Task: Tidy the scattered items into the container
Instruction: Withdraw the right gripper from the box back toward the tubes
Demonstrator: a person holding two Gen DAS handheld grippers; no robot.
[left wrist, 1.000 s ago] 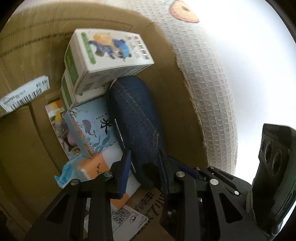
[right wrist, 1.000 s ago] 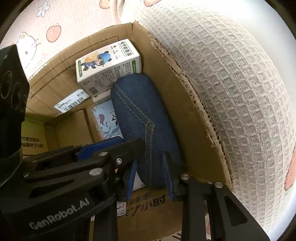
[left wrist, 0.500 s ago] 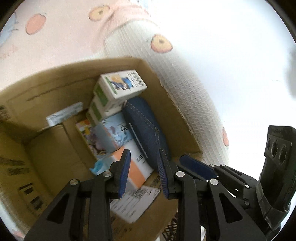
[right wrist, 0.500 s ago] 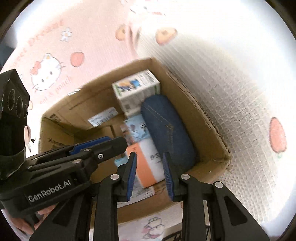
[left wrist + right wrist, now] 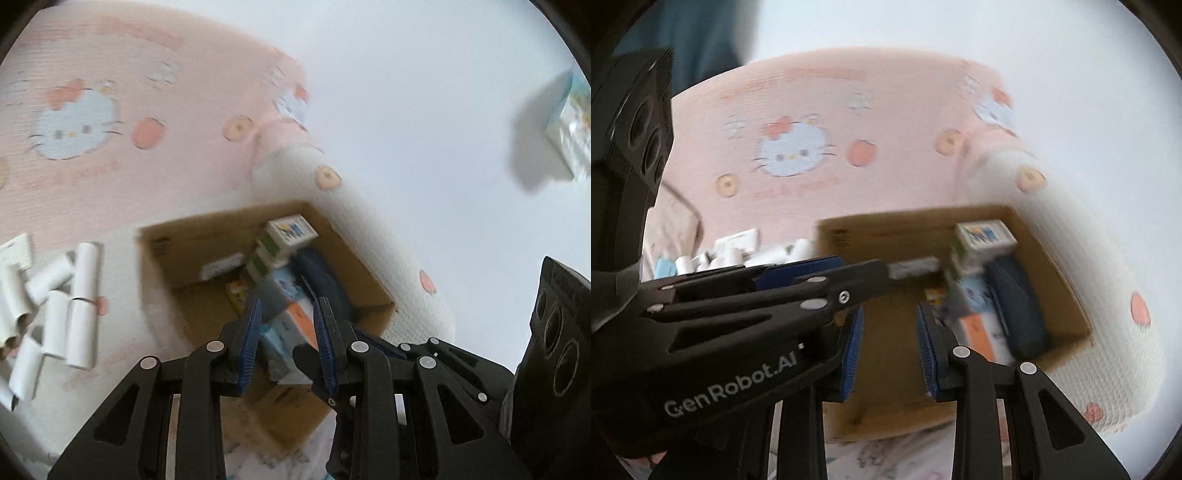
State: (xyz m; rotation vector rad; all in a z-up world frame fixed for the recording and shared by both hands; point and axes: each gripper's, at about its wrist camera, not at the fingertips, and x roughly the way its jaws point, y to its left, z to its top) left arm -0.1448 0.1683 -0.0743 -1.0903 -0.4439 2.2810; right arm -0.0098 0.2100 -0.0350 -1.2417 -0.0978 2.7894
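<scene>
Now both grippers pulled back above cardboard box [image 5: 177,254]; fingers [image 5: 251,332] parted, empty; denim case [image 5: 1015,299] left inside.

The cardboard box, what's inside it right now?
Inside the cardboard box: a dark blue denim pouch along the right wall, stacked white-and-green cartons, and an orange-and-white pack. What lies beneath them is covered, and motion blur hides finer detail.

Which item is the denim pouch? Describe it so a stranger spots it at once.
Find the open cardboard box on the pink cartoon-cat blanket. Inside, along the wall farthest from the white paper tubes, lies the denim pouch. It is the one dark blue, soft, rounded thing there; its neighbours are pale printed cartons.
</scene>
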